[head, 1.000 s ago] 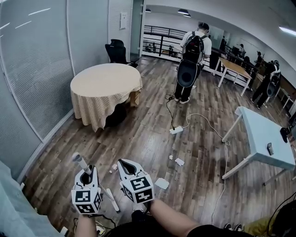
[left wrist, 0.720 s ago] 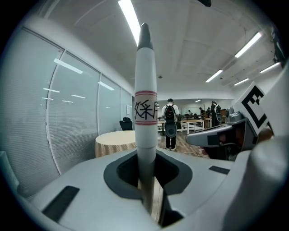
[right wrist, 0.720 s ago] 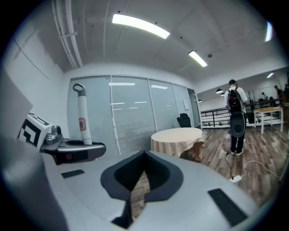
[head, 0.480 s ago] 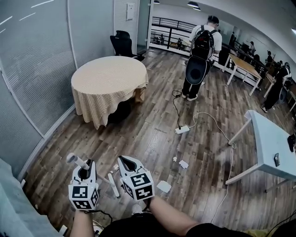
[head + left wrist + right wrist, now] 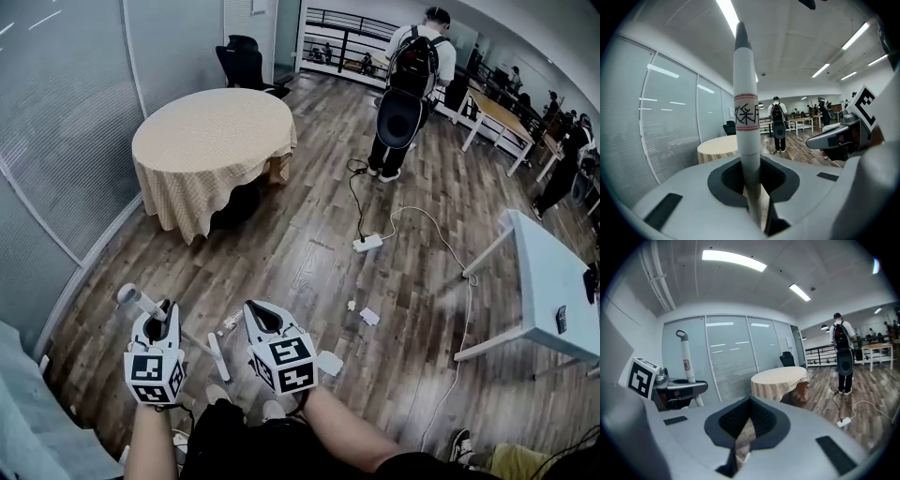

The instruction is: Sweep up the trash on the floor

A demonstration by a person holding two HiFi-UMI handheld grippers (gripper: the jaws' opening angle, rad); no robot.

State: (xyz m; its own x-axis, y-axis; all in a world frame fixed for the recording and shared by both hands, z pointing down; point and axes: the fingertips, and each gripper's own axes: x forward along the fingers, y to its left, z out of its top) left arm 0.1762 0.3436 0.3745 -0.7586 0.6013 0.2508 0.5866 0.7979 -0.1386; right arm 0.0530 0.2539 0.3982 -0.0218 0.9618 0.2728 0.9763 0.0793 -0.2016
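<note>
Two tools: left tool [image 5: 157, 313] grips broom handle [image 5: 746, 145], black characters on red-edged label [image 5: 745, 114]; right tool [image 5: 260, 315] closed, empty.

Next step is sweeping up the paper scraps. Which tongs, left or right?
Left. The left tongs are shut on the white handle; the right tongs are shut on nothing. The paper scraps lie on the floor ahead.

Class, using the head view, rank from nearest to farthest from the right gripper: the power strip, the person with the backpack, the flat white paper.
1. The flat white paper, on the floor just right of the right gripper.
2. The power strip, mid-floor, ahead and rightward.
3. The person with the backpack, far off by the railing.
</note>
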